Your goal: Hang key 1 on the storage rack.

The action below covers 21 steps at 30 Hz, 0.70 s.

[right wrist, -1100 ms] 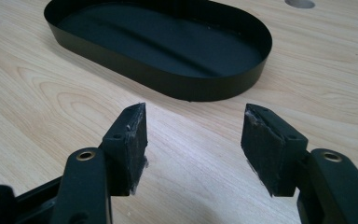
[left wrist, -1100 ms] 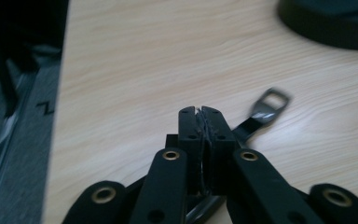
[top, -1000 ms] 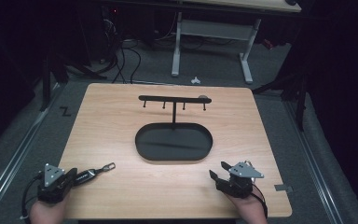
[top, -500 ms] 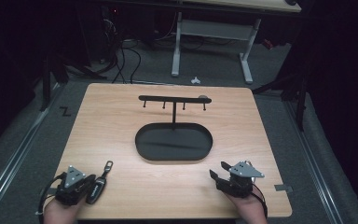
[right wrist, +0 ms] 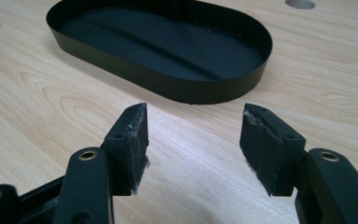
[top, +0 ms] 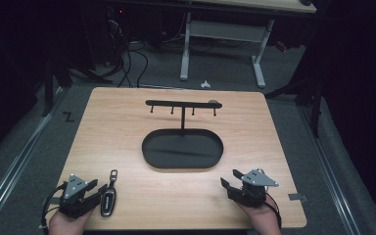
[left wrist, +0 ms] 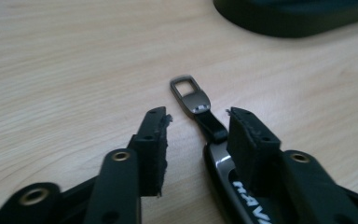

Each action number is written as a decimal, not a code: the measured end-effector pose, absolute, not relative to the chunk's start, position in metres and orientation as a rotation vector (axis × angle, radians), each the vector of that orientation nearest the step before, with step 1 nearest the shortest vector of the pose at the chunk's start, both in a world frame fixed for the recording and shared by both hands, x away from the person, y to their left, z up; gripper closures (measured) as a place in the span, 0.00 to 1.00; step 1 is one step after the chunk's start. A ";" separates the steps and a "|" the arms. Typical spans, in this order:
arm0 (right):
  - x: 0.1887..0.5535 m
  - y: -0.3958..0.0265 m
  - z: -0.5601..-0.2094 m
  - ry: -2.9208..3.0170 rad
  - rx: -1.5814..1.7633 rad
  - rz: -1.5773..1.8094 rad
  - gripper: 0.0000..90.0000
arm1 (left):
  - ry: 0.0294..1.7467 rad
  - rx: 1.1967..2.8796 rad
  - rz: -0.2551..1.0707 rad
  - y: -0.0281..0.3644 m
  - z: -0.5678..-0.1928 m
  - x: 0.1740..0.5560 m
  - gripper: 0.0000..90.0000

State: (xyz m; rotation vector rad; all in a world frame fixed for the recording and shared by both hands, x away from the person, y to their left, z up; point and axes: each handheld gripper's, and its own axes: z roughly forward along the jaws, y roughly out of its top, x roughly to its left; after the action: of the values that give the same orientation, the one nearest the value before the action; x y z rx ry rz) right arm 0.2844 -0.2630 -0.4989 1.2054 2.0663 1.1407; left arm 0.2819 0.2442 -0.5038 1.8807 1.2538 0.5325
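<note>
At the lower left of the high view, our left gripper has just been opening its jaws; the car key lies flat on the worktop between them, unpinched. Closing carelessly could push it aside. Lower right, our right gripper stands spread, empty.
</note>
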 end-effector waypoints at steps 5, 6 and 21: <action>0.283 -0.266 -0.496 2.047 1.212 1.160 0.47 | 1.275 1.944 0.602 0.233 -0.501 0.261 0.64; 0.284 -0.267 -0.497 2.053 1.216 1.160 0.47 | 1.275 1.971 0.599 0.230 -0.508 0.256 0.64; 0.285 -0.263 -0.497 2.063 1.200 1.157 0.48 | 1.259 2.039 0.561 0.199 -0.524 0.259 0.96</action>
State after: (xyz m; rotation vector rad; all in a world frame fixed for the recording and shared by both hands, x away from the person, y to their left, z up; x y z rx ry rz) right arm 0.2846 -0.2626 -0.4975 1.1996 2.0627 1.1570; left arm 0.2592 0.1988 -0.5242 2.0389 1.2593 0.5606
